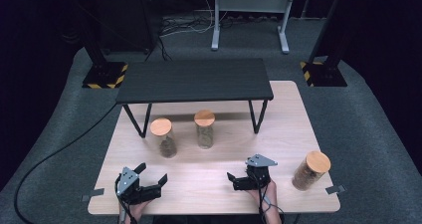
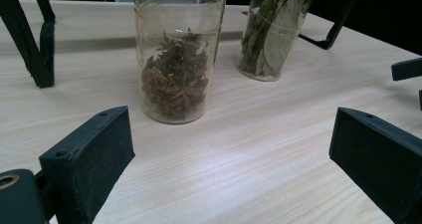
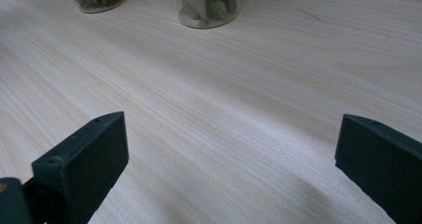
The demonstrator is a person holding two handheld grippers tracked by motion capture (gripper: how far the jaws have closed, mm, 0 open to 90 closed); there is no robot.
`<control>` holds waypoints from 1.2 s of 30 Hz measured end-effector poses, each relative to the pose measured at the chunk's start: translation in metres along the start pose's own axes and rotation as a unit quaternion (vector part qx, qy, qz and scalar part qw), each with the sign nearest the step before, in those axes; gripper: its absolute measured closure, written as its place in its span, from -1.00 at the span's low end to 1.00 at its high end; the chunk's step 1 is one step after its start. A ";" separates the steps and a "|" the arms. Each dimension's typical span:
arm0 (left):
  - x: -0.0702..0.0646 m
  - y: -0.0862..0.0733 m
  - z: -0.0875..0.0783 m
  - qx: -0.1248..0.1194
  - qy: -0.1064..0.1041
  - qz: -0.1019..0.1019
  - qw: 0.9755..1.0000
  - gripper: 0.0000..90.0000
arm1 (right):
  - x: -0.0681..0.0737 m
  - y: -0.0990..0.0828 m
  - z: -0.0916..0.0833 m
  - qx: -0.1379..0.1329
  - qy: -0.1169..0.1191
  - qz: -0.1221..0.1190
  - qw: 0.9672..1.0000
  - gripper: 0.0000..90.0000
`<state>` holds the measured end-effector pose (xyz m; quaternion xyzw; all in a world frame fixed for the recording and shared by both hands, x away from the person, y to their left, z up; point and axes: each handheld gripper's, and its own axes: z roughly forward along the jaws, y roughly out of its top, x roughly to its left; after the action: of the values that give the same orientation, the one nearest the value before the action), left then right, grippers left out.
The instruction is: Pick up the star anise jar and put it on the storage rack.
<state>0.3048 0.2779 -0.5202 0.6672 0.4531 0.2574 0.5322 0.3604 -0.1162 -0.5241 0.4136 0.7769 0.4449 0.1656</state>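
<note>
**Two open tools low on a pale wooden surface, three spice jars beyond**

High view: a dark room with grey carpet surrounds the light wooden surface (image 1: 219, 184) at centre frame. A small black shelf (image 1: 194, 79) on thin legs stands across its upper part. Below the shelf are two cork-lidded glass jars: the star anise jar (image 1: 164, 137) left of centre and the bay leaf jar (image 1: 204, 129) just right of it, near each other but apart. A third jar (image 1: 311, 170) stands at the lower right. The left tool (image 1: 152, 176) sits at the lower left, jaws spread with nothing between them. The right tool (image 1: 236, 176) is at lower centre-right, jaws also apart and empty.

Left gripper view: the star anise jar (image 2: 175, 59) stands upper centre, beyond the spread jaws and clear of them; the bay leaf jar (image 2: 271, 32) is to its right.

Right gripper view: bare wood lies between the wide jaws; both jar bases show along the top edge.
</note>
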 end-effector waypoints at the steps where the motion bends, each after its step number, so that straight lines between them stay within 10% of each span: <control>1: 0.000 0.000 0.000 0.000 0.000 0.000 1.000 -0.94 | 0.001 0.000 0.000 -0.001 -0.002 -0.003 1.000 -1.00; 7: -0.003 0.004 0.010 -0.003 0.006 0.000 1.000 -0.94 | 0.008 0.000 0.001 0.005 -0.016 -0.033 0.999 -1.00; 23: 0.012 0.020 0.045 0.008 0.029 -0.009 1.000 -1.00 | 0.004 0.001 0.002 0.012 0.004 -0.023 1.000 -0.98; 36: 0.015 0.037 0.079 0.012 0.038 0.028 0.999 -1.00 | 0.004 0.001 0.003 0.018 0.007 -0.023 1.000 -0.98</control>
<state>0.3891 0.2528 -0.5111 0.6756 0.4571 0.2925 0.4990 0.3607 -0.1112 -0.5247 0.3957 0.7951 0.4297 0.1633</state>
